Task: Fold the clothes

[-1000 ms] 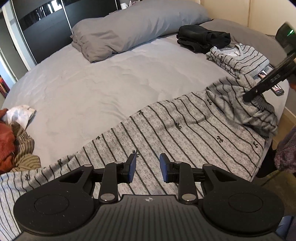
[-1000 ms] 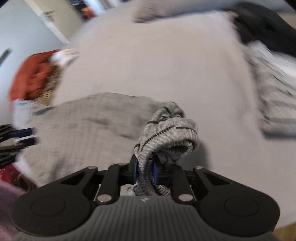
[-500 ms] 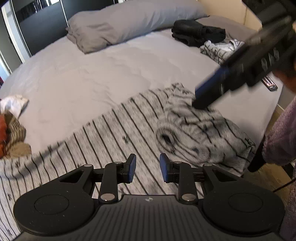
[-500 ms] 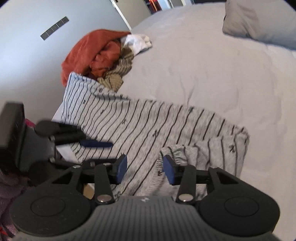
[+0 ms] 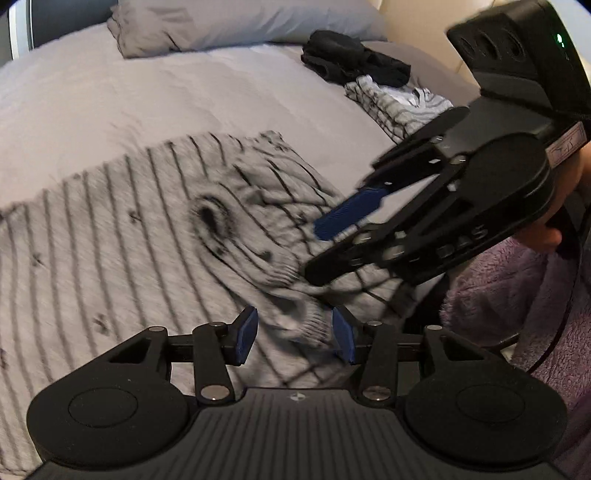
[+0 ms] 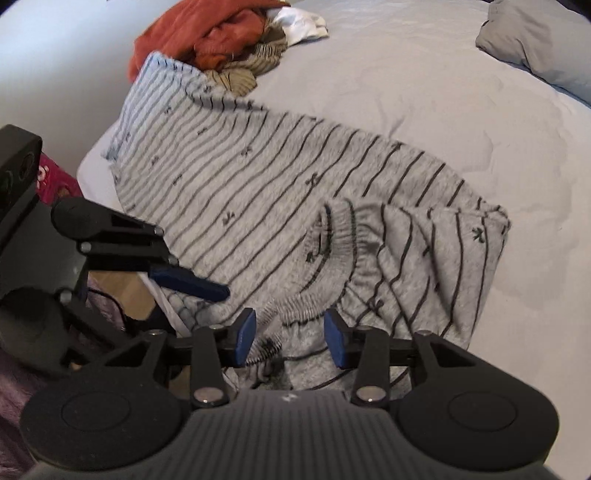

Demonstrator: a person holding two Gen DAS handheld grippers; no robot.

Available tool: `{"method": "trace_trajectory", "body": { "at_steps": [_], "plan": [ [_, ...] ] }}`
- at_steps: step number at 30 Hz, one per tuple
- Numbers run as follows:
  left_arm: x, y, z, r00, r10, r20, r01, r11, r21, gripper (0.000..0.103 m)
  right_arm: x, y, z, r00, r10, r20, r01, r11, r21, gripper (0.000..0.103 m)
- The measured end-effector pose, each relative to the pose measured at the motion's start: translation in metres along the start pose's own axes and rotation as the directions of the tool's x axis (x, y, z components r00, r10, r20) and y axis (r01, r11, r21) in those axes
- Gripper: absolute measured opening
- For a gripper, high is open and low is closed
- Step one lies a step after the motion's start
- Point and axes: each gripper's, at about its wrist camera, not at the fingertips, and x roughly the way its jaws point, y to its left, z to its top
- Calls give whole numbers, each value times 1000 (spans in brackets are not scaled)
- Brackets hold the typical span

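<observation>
bed [image 6: 388, 74]: carrying the striped grey garment [image 6: 258, 177] near its front edge, spread lengthwise, with one end doubled over into a rumpled heap.
pillow [image 5: 229, 22]: lying well apart at the far end, playing no part.
unsorted pile [image 6: 229, 40]: sitting just beside the garment's far end; risking a snag if that end gets dragged sideways.
folded stack [image 5: 402, 103]: resting beyond the heap, with a black item [image 5: 351, 62] behind; risking a knock from a wide swing of the right tool.
right gripper [image 6: 290, 336]: standing half open, pressing on nothing, with the ribbed hem [image 6: 295, 306] lying between the pads but untouched; compared with a second ago, no longer clamping the bunched cloth, now dropped onto the flat part.
left gripper [image 5: 294, 338]: opening at this moment, with a ribbed cuff edge [image 5: 314, 321] between the pads, not yet pinched; wider than a second ago and lower over the cloth.
main risk: catching only the top layer of the heap, so peeling the fold apart instead of squaring it.
second risk: closing both tools on the same bunch, crowding each other and twisting the hem.
edge risk: pulling toward the near side, letting the overhanging part slide off the mattress.
</observation>
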Motion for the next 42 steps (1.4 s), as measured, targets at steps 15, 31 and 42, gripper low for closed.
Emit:
{"method": "trace_trajectory", "body": {
  "at_steps": [15,31,42],
  "plan": [
    [26,17,-8,994,62,-95,-71,993,-97,21,24,3,10,998,-63,-31,62,998,-34,14],
    [16,37,-15,995,36,-93,-55,976,-210,20,37,31,-28,993,37,-109,-51,991,-127,14],
    [2,41,-9,997,67,-39,-73,973,-217,27,11,31,-17,997,61,-53,-67,991,-118,45]
  ]
}}
